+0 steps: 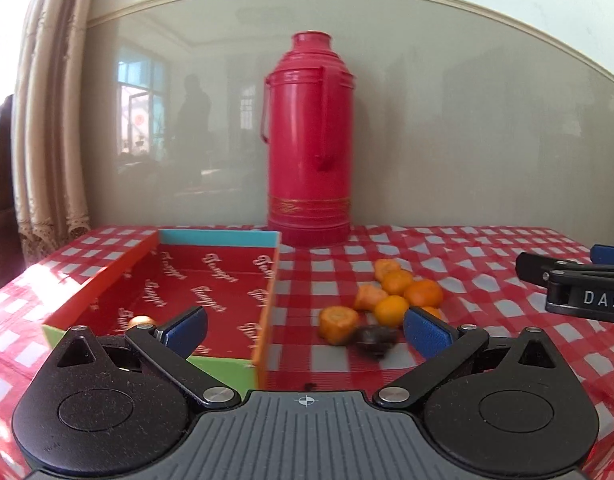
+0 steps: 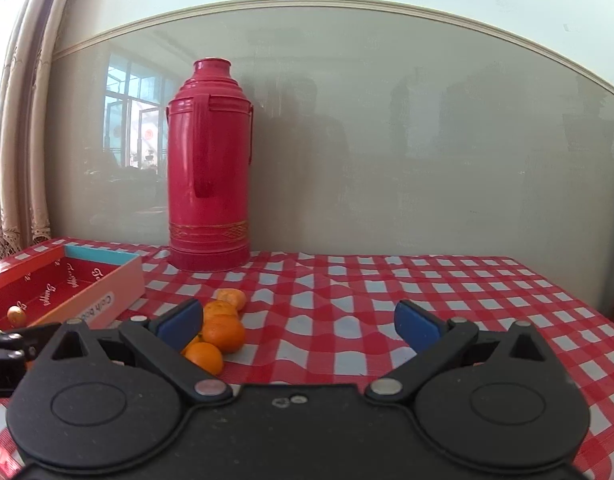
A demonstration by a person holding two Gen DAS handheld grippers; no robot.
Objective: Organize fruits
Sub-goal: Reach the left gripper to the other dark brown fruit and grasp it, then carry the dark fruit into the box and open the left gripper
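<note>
A cluster of small oranges point(image 1: 399, 292) lies on the checkered tablecloth right of a shallow red cardboard box point(image 1: 211, 280). A dark blurred fruit point(image 1: 375, 340) lies at the front of the cluster. One small golden fruit point(image 1: 141, 321) sits in the box's near corner. My left gripper point(image 1: 305, 326) is open and empty, straddling the box's right wall. My right gripper point(image 2: 299, 322) is open and empty; the oranges point(image 2: 223, 330) lie beside its left finger. The box also shows in the right wrist view point(image 2: 67, 284), with the golden fruit point(image 2: 15, 314) inside.
A tall red thermos point(image 1: 309, 140) stands at the back against the wall, behind the box's far right corner; it also shows in the right wrist view point(image 2: 209, 168). A curtain point(image 1: 47, 120) hangs at the left. The right gripper's fingers point(image 1: 575, 284) show at the right edge.
</note>
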